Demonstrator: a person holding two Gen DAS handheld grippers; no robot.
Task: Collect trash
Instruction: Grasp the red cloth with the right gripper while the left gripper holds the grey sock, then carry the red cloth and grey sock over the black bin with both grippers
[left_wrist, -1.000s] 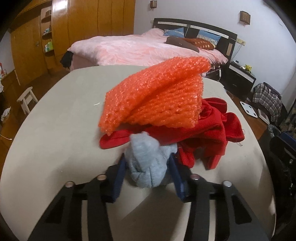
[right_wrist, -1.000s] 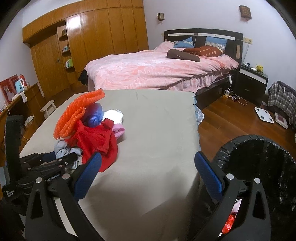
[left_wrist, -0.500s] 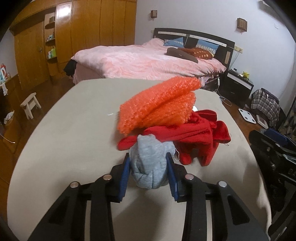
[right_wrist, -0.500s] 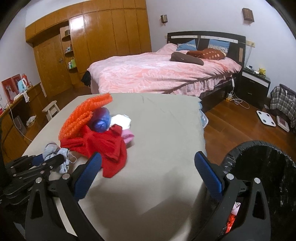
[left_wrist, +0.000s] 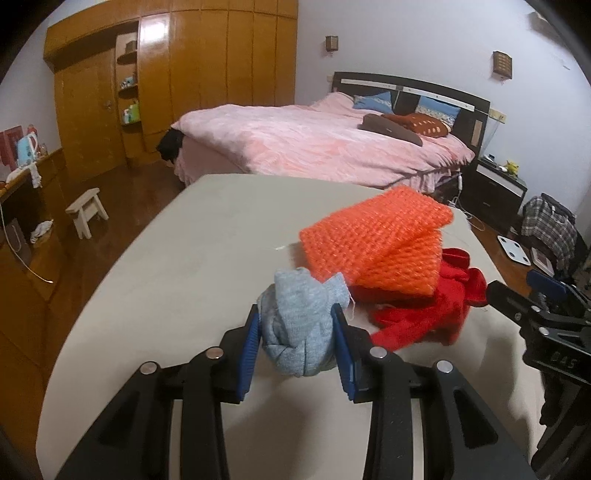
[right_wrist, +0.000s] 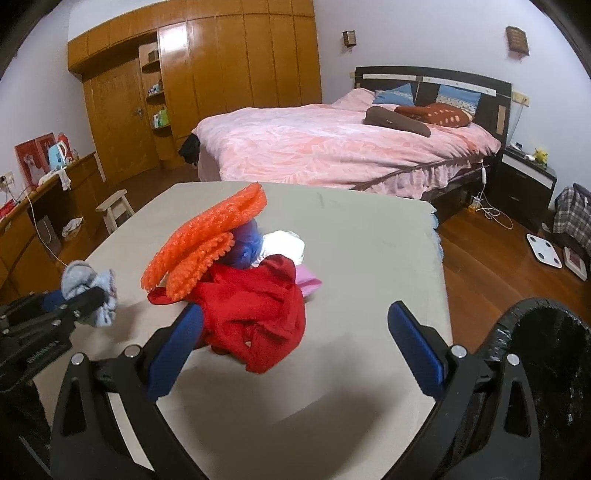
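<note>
My left gripper (left_wrist: 297, 341) is shut on a balled grey sock (left_wrist: 301, 321), held just above the beige table (left_wrist: 184, 277) and pulled clear of the pile; it also shows in the right wrist view (right_wrist: 88, 288). The pile holds orange bubble wrap (left_wrist: 380, 240), a red garment (right_wrist: 255, 310), a blue item (right_wrist: 245, 242), something white (right_wrist: 286, 242) and something pink (right_wrist: 308, 284). My right gripper (right_wrist: 295, 339) is open and empty, just in front of the red garment. A black-lined trash bin (right_wrist: 543, 362) stands at the table's right front corner.
A pink bed (right_wrist: 332, 147) stands beyond the table. A small white stool (left_wrist: 86, 210) is on the floor at the left, with a wooden wardrobe (left_wrist: 184, 85) behind. A scale (right_wrist: 543, 251) and a nightstand (right_wrist: 524, 184) are at the right.
My left gripper closed on the grey sock and drew it back and left, away from the pile. My right gripper moved forward toward the red garment, still open.
</note>
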